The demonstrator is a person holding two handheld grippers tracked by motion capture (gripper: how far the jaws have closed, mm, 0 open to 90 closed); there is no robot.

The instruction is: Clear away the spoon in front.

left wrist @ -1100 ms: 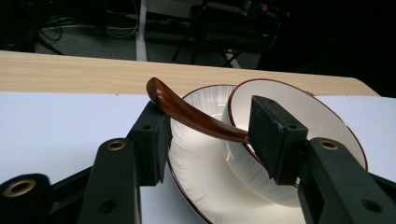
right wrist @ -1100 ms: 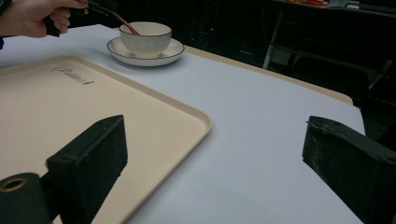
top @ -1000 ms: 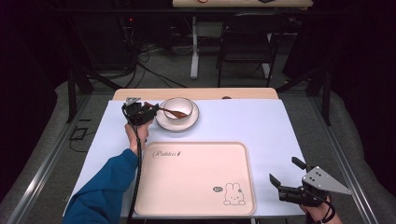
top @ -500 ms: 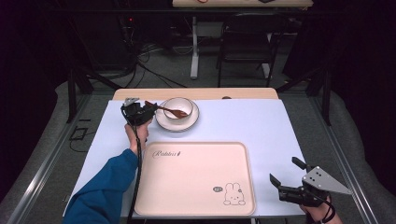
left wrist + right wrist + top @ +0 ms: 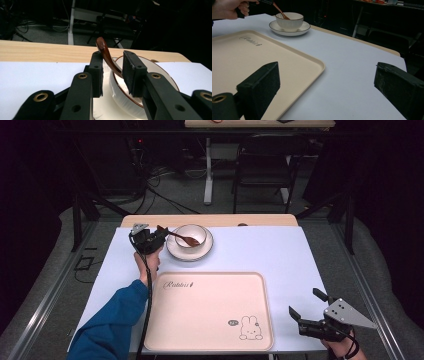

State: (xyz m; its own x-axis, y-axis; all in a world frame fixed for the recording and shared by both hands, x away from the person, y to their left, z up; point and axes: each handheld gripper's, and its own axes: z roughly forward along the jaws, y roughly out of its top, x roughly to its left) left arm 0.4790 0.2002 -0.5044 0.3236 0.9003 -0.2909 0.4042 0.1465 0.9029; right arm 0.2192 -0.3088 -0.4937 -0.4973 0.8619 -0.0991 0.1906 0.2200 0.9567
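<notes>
My left gripper [image 5: 156, 239]: at about 11 o'clock on the table, just left of the saucer; its two jaws stand on either side of the spoon's handle. In the left gripper view [image 5: 112, 72] the right pad touches the handle, while a narrow gap shows on the left side, so I cannot tell whether the grip is fully clenched.
Spoon [image 5: 184, 238]: dark brown and glossy, its scoop end lying inside the bowl and its handle rising over the rim toward 9 o'clock, into my left jaws. Seen along the jaws [image 5: 108, 55], the handle curves upward with its tip above the pads.
Bowl [image 5: 191, 235]: white with a dark rim and a ribbed outer wall, standing upright on the saucer at about 12 o'clock on the table.
Saucer [image 5: 176, 251]: white with a dark edge, lying on the pale sheet beyond the tray's far left corner.
Tray [image 5: 210, 310]: cream, with rounded corners, nearest to me at the table's centre; script lettering at its 10 o'clock corner and a rabbit drawing at its 5 o'clock corner.
My right gripper [image 5: 306, 304]: released, jaws spread wide with nothing between them, at about 4 o'clock just beside the tray's right edge. In the right gripper view [image 5: 325, 85] the tray's corner and bare sheet lie between the pads.
My left hand [image 5: 148, 262]: wrapped around the gripper's grip, blue sleeve behind it.
</notes>
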